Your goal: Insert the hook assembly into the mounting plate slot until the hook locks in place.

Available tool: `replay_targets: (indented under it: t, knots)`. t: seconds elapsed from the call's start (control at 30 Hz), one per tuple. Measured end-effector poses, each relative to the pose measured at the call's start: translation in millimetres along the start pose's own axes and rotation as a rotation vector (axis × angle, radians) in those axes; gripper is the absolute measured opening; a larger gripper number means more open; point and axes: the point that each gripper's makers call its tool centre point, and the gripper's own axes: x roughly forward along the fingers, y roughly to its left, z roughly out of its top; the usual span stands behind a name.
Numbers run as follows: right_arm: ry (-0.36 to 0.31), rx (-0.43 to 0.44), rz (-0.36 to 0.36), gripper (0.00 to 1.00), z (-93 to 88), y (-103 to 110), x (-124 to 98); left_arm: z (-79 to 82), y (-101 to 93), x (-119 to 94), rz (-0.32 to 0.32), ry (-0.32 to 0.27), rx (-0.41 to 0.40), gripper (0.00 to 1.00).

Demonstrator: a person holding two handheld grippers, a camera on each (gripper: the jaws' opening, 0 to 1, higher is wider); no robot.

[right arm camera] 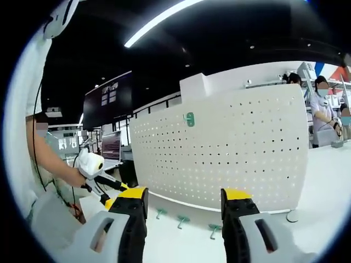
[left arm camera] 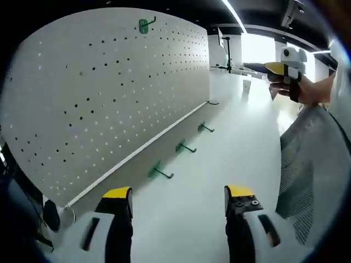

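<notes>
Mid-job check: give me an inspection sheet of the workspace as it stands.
Surface: white table, pegboard standing on it.
Job's things: one green hook already on the pegboard; three loose green hooks on the table along its base.
Clutter: nothing seen.
Grippers: left gripper and right gripper open, holding nothing.
Cables: dark cable beside the person's arm.
Surroundings: wall screen, ceiling strip light, people in the background.

The pegboard (left arm camera: 109,93) is white, dotted with rows of dark holes; a green hook (left arm camera: 144,25) hangs near its top edge, and three green hooks (left arm camera: 185,147) lie along its foot on the white table (left arm camera: 219,164). Both grippers have yellow-tipped black jaws
</notes>
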Motion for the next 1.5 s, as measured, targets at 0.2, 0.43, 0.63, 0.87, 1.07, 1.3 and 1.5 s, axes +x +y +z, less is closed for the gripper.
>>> replay_targets:
  t: [0.2, 0.43, 0.63, 0.87, 1.07, 1.3, 1.5]
  knots:
    - [-0.004, 0.003, -0.008, 0.52, 1.5, -2, -1, -1.4, 2.6, 8, -0.032, 0.034, 0.025, 0.70]
    - [-0.003, 0.003, -0.008, 0.52, 1.3, -2, -1, -5.1, 9.0, 18, -0.062, 0.075, 0.049, 0.69]
    - [0.000, 0.007, -0.005, 0.51, 0.0, -3, -1, -10.5, 20.5, 27, -0.073, 0.148, 0.057, 0.68]
    - [0.003, 0.015, -0.006, 0.51, -1.6, -4, -1, -12.2, 28.4, 39, -0.105, 0.208, 0.081, 0.68]
    - [0.004, 0.020, -0.011, 0.50, -2.2, -6, -1, -15.9, 30.3, 49, -0.151, 0.257, 0.122, 0.68]
    - [0.008, 0.024, -0.001, 0.50, -3.8, -4, 0, -20.9, 31.3, 58, -0.200, 0.305, 0.146, 0.66]
    - [0.017, 0.026, 0.008, 0.50, -5.9, -3, 1, -24.2, 31.3, 69, -0.237, 0.342, 0.183, 0.66]
